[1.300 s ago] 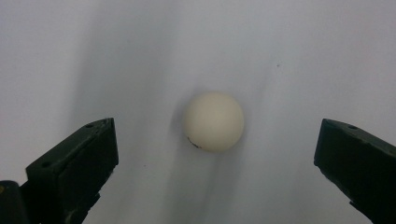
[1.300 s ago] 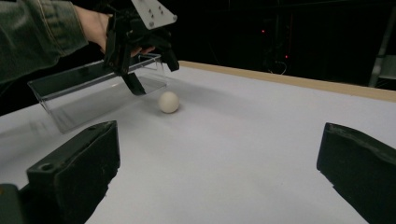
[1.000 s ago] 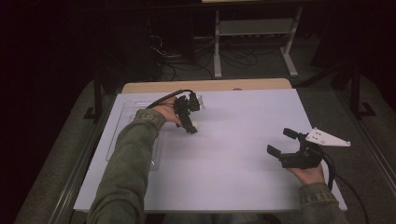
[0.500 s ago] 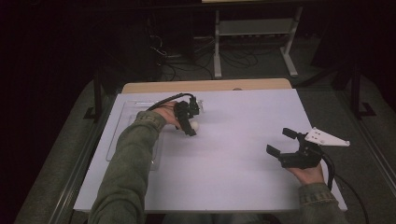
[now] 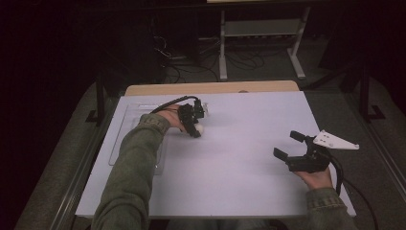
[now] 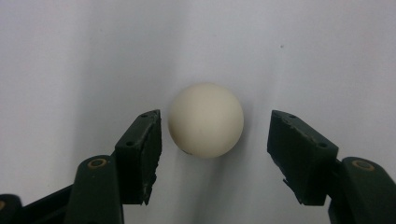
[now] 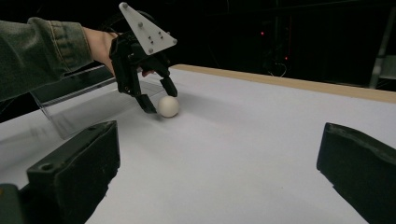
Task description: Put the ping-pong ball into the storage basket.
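On the white sheet [image 5: 249, 158], left hand-held gripper [image 5: 195, 128] now lower, straddling ball [image 6: 206, 120]

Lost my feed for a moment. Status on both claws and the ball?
Left claw open, straddling the white ball, not gripping. Right claw open, holding nothing, well off to the side. Ball on the white table; nothing in the way.

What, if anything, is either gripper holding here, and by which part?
Nothing is held. The white ball sits on the table between the left gripper's open fingers, untouched. The right gripper is open and empty.
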Demonstrator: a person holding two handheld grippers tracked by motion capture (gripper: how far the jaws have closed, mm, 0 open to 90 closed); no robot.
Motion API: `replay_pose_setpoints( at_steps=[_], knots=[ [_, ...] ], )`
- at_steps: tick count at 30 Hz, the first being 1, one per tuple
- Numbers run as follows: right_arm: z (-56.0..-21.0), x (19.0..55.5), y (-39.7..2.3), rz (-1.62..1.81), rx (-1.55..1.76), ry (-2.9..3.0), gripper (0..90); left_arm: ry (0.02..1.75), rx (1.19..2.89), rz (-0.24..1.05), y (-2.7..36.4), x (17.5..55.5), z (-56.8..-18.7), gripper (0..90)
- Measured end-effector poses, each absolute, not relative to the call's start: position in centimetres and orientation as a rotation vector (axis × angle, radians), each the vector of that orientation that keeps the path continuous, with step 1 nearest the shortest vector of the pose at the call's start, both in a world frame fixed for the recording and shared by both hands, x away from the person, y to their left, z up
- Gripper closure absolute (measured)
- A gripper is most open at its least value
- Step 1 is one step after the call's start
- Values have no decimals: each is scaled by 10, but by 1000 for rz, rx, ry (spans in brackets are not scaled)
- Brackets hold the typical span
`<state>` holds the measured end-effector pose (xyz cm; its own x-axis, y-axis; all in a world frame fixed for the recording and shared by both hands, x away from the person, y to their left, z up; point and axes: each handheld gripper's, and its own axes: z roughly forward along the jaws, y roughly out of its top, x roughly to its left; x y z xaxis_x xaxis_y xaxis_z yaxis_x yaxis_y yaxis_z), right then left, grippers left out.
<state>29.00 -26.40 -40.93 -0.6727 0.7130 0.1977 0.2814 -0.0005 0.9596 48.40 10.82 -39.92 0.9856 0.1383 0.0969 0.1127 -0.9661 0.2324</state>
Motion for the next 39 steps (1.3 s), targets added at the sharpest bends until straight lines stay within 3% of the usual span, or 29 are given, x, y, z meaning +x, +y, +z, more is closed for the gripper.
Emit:
replay_pose_setpoints(
  at_steps=[22, 39],
  knots=[
    [-409, 290, -263, 1721, 1020, 1941, 0, 181, 2912, 166, 104, 486, -406, 498],
    [-409, 290, -263, 1720, 1023, 1942, 0, 189, 2916, 168, 107, 488, -406, 505]
  ],
)
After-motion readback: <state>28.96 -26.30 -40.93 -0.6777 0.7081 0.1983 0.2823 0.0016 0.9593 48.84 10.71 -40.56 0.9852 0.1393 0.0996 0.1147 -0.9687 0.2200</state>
